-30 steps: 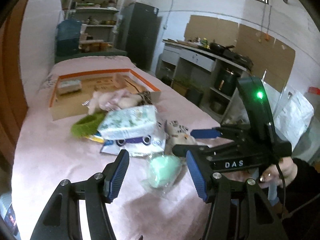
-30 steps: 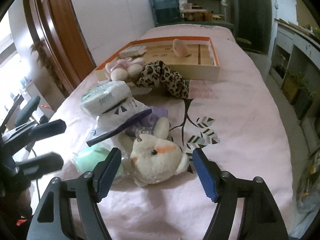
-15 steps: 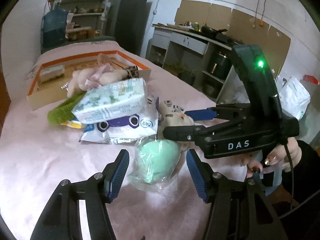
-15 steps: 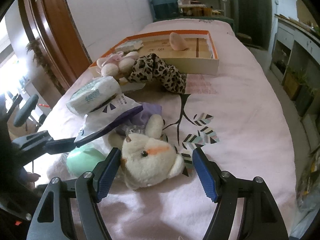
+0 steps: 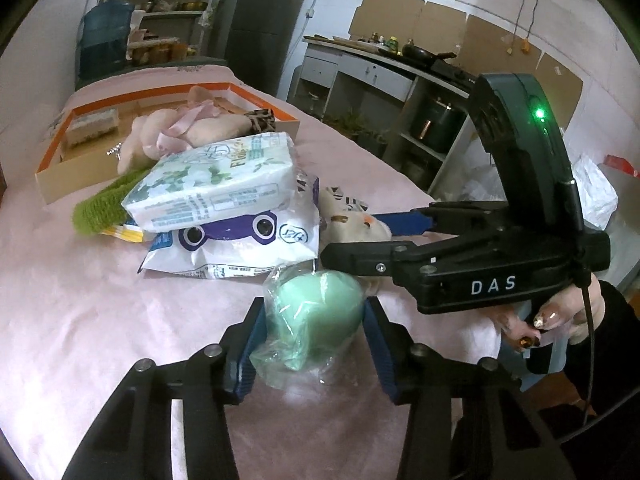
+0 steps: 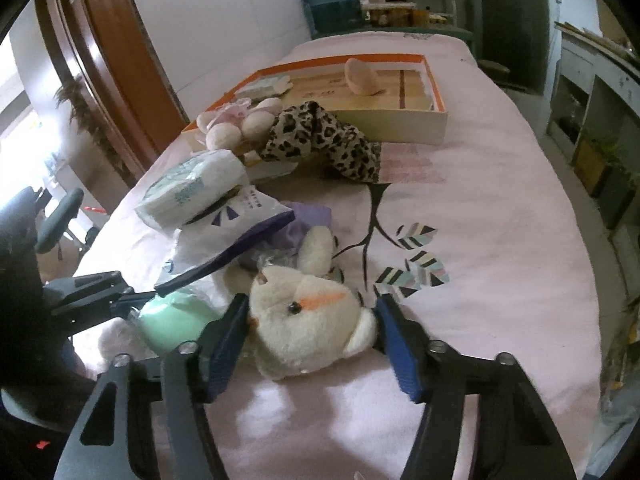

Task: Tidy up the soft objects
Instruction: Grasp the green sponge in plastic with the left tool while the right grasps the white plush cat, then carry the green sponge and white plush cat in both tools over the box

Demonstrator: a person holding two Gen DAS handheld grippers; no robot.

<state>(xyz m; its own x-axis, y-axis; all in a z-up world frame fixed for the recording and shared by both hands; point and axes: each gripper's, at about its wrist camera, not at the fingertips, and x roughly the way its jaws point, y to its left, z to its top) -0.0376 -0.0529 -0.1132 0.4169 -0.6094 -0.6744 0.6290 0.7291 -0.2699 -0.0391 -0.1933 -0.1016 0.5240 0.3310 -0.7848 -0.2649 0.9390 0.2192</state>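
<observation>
Both our grippers have closed in since a second ago. Our left gripper (image 5: 314, 344) now pinches the mint-green foam ball in its clear plastic wrap (image 5: 316, 312), jaws narrowed onto it where they had stood wide. Our right gripper (image 6: 310, 340) brackets the cream plush bunny (image 6: 308, 328) on the pink bedspread (image 6: 500, 208) — pads touching its sides. Both grasps look set for the orange-rimmed cardboard box (image 6: 436, 92), well apart behind.

Fuzzy plush toy (image 6: 308, 320) — glossy plastic bag (image 5: 236, 248)
</observation>
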